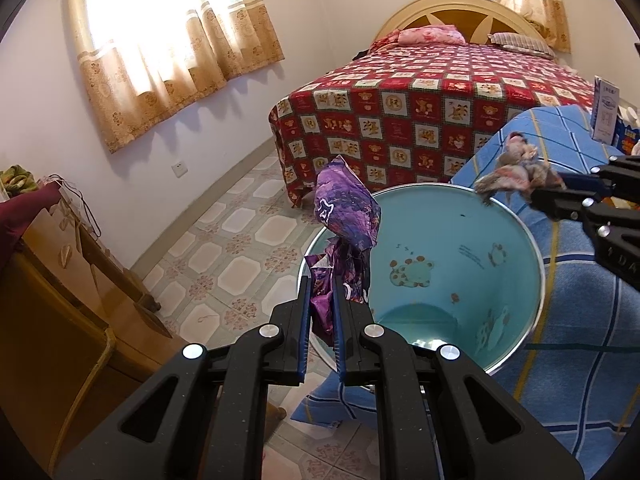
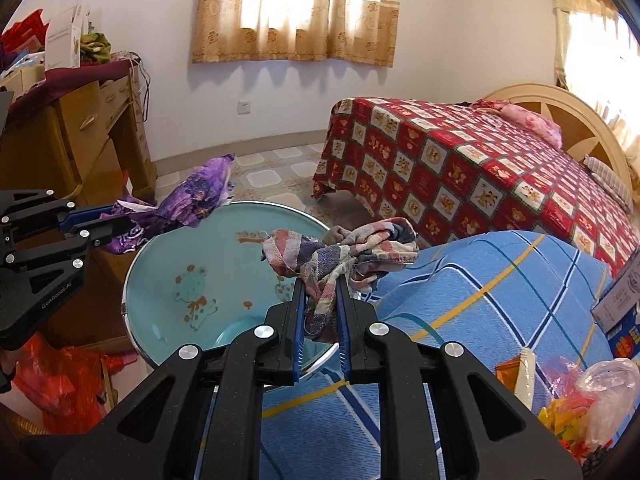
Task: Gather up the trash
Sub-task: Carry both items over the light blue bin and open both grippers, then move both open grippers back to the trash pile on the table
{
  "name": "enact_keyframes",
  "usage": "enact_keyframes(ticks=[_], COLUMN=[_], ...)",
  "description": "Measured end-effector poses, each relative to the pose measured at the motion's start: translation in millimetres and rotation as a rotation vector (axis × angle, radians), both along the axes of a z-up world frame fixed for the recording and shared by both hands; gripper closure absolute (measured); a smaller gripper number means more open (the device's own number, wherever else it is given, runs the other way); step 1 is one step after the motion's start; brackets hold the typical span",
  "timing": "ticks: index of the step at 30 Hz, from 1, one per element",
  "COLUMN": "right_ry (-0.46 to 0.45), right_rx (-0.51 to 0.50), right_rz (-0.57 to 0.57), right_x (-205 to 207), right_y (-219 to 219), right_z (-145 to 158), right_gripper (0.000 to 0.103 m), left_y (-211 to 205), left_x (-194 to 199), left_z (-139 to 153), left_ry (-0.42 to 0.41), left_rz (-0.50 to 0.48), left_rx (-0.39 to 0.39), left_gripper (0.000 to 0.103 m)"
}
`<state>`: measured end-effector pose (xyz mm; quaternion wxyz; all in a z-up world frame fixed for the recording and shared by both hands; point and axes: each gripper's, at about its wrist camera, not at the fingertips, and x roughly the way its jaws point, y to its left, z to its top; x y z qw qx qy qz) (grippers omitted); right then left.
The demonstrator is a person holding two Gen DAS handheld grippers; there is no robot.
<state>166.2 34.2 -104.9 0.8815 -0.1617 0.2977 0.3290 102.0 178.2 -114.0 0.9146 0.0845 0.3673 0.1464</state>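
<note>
A light blue bin [image 1: 432, 256] with cartoon animals inside stands open below both grippers, also seen in the right wrist view as the bin [image 2: 192, 272]. My left gripper [image 1: 323, 284] is shut on a crumpled purple wrapper [image 1: 346, 216], held at the bin's left rim. From the right wrist view the purple wrapper [image 2: 192, 196] and the left gripper [image 2: 120, 216] sit at the bin's far left edge. My right gripper [image 2: 320, 280] is shut on a crumpled plaid rag [image 2: 340, 248], over the bin's right rim. In the left wrist view the rag [image 1: 516, 168] hangs from the right gripper [image 1: 544, 192].
A table under a blue checked cloth [image 2: 480, 280] touches the bin and carries boxes [image 2: 620, 300] and plastic bags [image 2: 608, 392]. A bed with a red quilt [image 1: 420, 108] stands behind. A wooden cabinet [image 1: 60, 280] is at the left, and a red bag [image 2: 68, 384] lies on the tiled floor.
</note>
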Motion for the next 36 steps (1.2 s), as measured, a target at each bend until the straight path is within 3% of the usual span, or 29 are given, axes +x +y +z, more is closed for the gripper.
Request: enact_keyframes(ticks=[3, 4, 5, 7, 8, 10, 12, 17, 23, 29, 32, 36], right_ry=[0.011, 0.015, 0.010, 0.010, 0.015, 0.008, 0.012, -0.020, -0.076, -0.059, -0.021, 0.009], right_rx=[-0.013, -0.010, -0.007, 0.002, 0.011, 0.009, 0.016, 0.000, 0.047, 0.068, 0.093, 0.104], right_rz=[0.023, 0.032, 0.033, 0.029, 0.026, 0.008, -0.013, -0.098, -0.284, -0.558, -0.588, -0.522], right_x=[-1, -1, -1, -1, 0, 0, 0, -14, -61, -105, -131, -144], right_y=[5, 6, 6, 6, 4, 2, -3, -37, -145, -259, -279, -273], right_z=[-3, -4, -4, -4, -3, -1, 2, 19, 42, 21, 5, -13], right_gripper=[0.085, 0.082, 0.072, 0.057, 0.056, 0.054, 0.052, 0.046, 0.032, 0.025, 0.023, 0.023], left_y=[-3, -4, -7, -11, -13, -17, -19, -35, -83, -131, -153, -173], left_x=[-1, -1, -1, -2, -3, -4, -4, -10, -19, -32, -38, -42], left_z=[0, 0, -1, -1, 0, 0, 2, 4, -8, -23, -29, -27], left_ry=[-0.007, -0.010, -0.014, -0.017, -0.025, -0.026, -0.029, -0.029, 0.006, 0.046, 0.067, 0.069], left_rz=[-0.021, -0.031, -0.042, -0.051, -0.054, -0.061, -0.061, -0.088, -0.199, -0.289, -0.333, -0.359], left_rx=[-0.018, -0.023, -0.025, -0.025, -0.024, -0.019, -0.025, -0.040, -0.038, -0.032, -0.023, -0.036], left_gripper=[0.090, 0.090, 0.088, 0.068, 0.058, 0.058, 0.049, 0.043, 0.041, 0.032, 0.032, 0.032])
